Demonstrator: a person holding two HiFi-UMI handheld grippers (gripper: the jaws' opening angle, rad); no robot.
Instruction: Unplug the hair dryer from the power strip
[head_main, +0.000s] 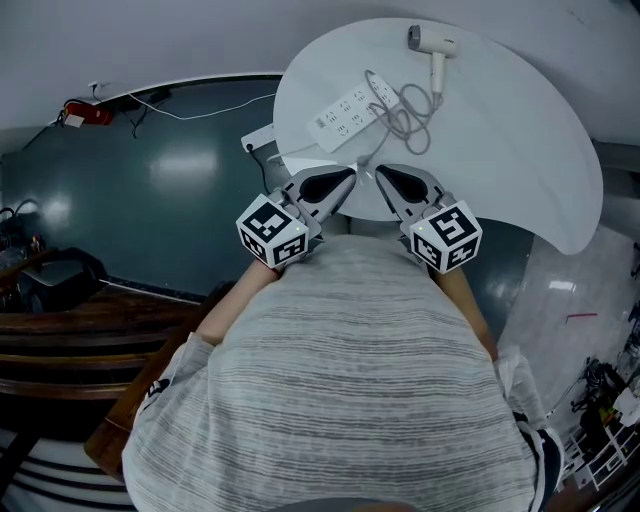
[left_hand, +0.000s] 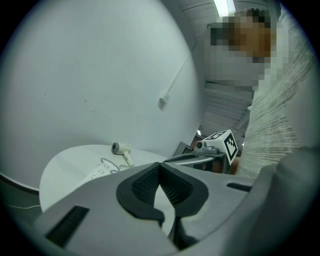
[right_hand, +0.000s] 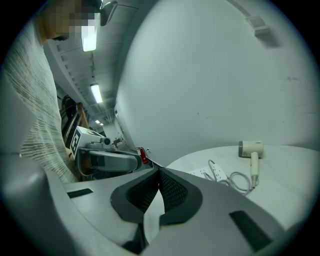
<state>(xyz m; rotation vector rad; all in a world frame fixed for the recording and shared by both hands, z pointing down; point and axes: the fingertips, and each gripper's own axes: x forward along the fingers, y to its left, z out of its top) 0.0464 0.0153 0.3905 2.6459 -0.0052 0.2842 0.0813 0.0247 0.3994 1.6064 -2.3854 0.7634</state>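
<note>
A white hair dryer (head_main: 432, 50) lies at the far side of the round white table (head_main: 520, 150). Its grey cord (head_main: 405, 112) loops to a white power strip (head_main: 347, 114), where its plug sits in a socket. My left gripper (head_main: 352, 173) and right gripper (head_main: 378, 172) hover side by side at the table's near edge, tips pointing toward the strip, both shut and empty. The dryer (left_hand: 121, 149) and strip (left_hand: 100, 171) show small beyond the left gripper (left_hand: 160, 164). In the right gripper view the dryer (right_hand: 251, 151) and strip (right_hand: 212, 173) lie past the right gripper (right_hand: 159, 171).
A dark green floor (head_main: 150, 190) spreads left of the table, with a red box (head_main: 88, 112) and a white cable (head_main: 200, 110) by the wall. Dark wooden furniture (head_main: 60, 330) stands at the lower left. A plain white wall (left_hand: 100, 75) rises behind the table.
</note>
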